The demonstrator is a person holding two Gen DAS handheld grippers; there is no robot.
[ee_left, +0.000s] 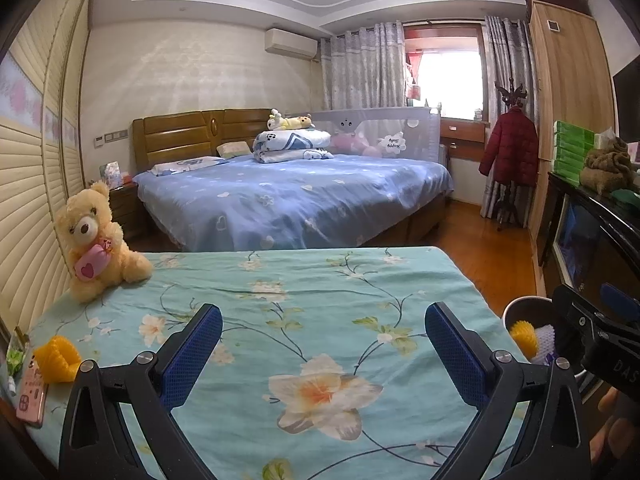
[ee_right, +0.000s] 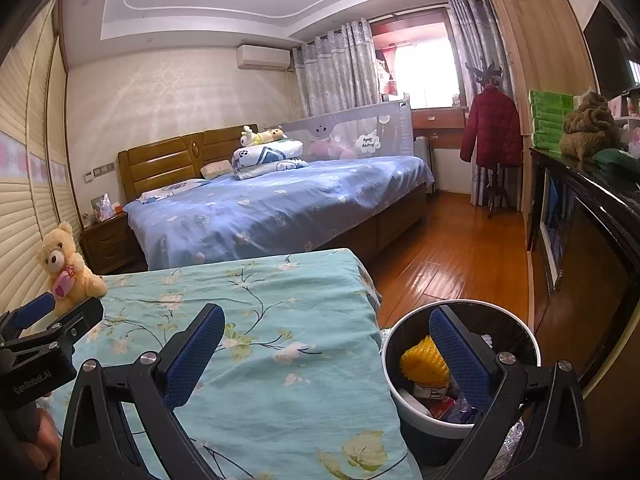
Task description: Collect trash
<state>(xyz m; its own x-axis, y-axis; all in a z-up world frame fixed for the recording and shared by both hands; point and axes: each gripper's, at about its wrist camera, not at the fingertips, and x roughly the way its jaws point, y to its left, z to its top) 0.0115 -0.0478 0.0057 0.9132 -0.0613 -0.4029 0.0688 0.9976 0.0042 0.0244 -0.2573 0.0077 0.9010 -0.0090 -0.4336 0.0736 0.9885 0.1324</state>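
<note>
A round trash bin (ee_right: 390, 364) stands on the floor right of the floral-sheeted bed (ee_right: 256, 320). It holds a yellow foam net (ee_right: 422, 362) and other wrappers; it also shows in the left wrist view (ee_left: 516, 310). My right gripper (ee_right: 326, 356) is open and empty, one finger over the bed and one over the bin. My left gripper (ee_left: 324, 354) is open and empty above the sheet (ee_left: 320, 300). A second yellow foam net (ee_left: 56, 358) lies on the bed's left edge, left of that gripper.
A pink phone (ee_left: 32, 394) and a green wrapper (ee_left: 16, 356) lie beside the foam net. A teddy bear (ee_left: 96, 240) sits by the left wall. A blue bed (ee_left: 296, 196) is beyond. A dark cabinet (ee_right: 592, 240) lines the right side, past the wood floor (ee_right: 452, 256).
</note>
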